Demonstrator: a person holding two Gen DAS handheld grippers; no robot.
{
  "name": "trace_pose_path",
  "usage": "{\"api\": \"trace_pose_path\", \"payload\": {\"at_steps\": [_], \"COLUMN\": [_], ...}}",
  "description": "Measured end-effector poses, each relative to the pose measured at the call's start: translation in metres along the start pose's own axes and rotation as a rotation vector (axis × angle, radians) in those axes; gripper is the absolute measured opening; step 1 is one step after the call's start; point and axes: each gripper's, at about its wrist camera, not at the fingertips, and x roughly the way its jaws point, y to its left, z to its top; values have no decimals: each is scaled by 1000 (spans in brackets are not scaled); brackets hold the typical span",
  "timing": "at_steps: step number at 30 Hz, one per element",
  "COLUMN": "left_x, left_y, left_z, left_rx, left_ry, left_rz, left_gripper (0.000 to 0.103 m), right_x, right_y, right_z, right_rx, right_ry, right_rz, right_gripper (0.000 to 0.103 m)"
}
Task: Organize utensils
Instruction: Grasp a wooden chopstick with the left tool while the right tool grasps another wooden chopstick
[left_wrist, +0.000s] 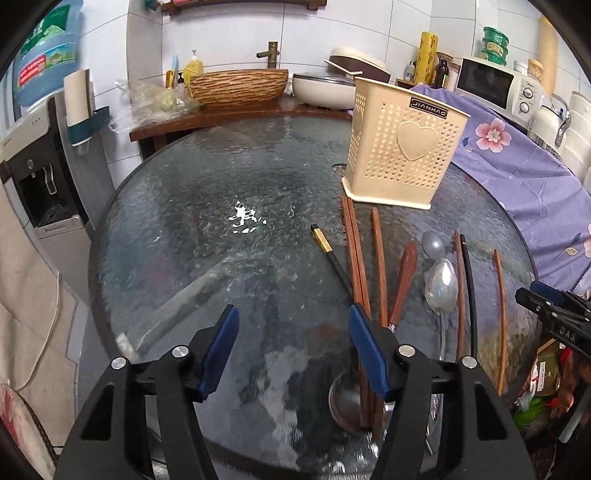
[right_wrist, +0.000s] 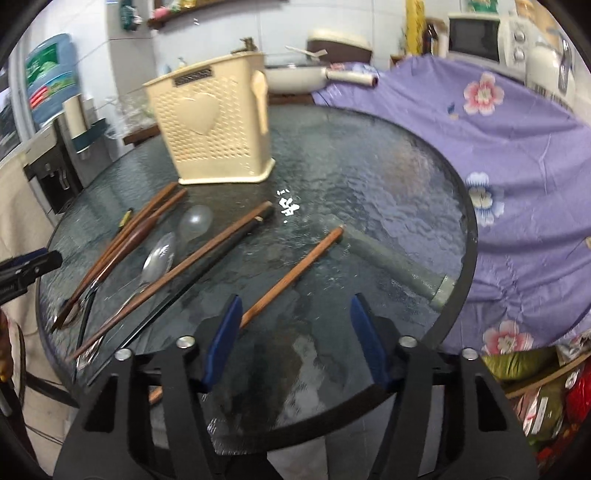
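A cream perforated utensil holder (left_wrist: 400, 146) with a heart on its side stands at the far right of the round glass table (left_wrist: 221, 236); it also shows in the right wrist view (right_wrist: 214, 133). In front of it lie several wooden chopsticks (left_wrist: 354, 254), a black chopstick (left_wrist: 332, 254), a wood-handled utensil (left_wrist: 404, 277) and two metal spoons (left_wrist: 441, 284). My left gripper (left_wrist: 293, 325) is open and empty, just left of the utensils. My right gripper (right_wrist: 295, 314) is open and empty above the table's near edge, with one wooden chopstick (right_wrist: 295, 271) beside its left finger.
A purple flowered cloth (right_wrist: 517, 184) covers something right of the table. Behind stand a wooden basin (left_wrist: 238, 86), a white pan (left_wrist: 321, 88), a microwave (left_wrist: 491, 83) and a water dispenser (left_wrist: 40, 166). Bags and clutter (right_wrist: 546, 402) sit low at right.
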Motion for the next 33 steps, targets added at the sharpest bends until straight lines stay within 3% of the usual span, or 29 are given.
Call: {"api": "trace_pose_path", "payload": {"at_steps": [6,13,28,33], "left_x": [22,47,95,103], "left_y": [-2,-12,-39,-42], "left_z": [20,46,79,85], "left_rx": [12,49,136,132], "left_ry": [29,66,151,179], "left_rz": [-11,-38,-80,-134], "left_gripper": [59,48,28,28], "right_x": [23,41,62,65], "right_y": [-1,2,17,17], "right_z": [21,34,56,60], "right_rx": [51,54,-41,-53], "right_ry": [63,106,124,129], "right_rz": [-24,-55,-85,-78], "right_gripper": [47,42,27,27]}}
